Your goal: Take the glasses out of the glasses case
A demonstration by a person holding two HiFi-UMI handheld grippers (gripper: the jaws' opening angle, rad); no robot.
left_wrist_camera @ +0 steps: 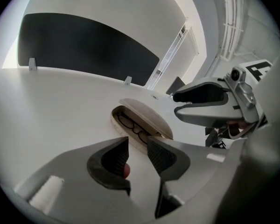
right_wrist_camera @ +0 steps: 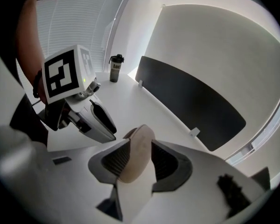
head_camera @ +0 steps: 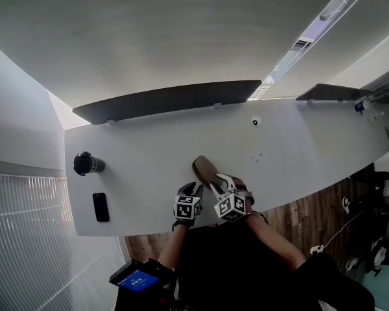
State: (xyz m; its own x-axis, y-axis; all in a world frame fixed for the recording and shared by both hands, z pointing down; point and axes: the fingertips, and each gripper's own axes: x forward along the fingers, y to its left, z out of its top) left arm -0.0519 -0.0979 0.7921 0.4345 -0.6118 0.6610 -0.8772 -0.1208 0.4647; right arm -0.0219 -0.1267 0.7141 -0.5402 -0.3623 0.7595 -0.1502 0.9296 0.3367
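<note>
Now both jaws apart: left gripper (left_wrist_camera: 138, 146) empty near open glasses case (left_wrist_camera: 119, 115), right gripper (right_wrist_camera: 137, 147) straddling its lid (right_wrist_camera: 141, 135); glasses (left_wrist_camera: 133, 127) inside.

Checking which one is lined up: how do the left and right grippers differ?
The left gripper has only bare white table between its jaws; the right gripper has the raised lid of the open beige glasses case between its. The left gripper sits short of the case; the right gripper reaches it. Both have jaws apart, tilted down.
</note>
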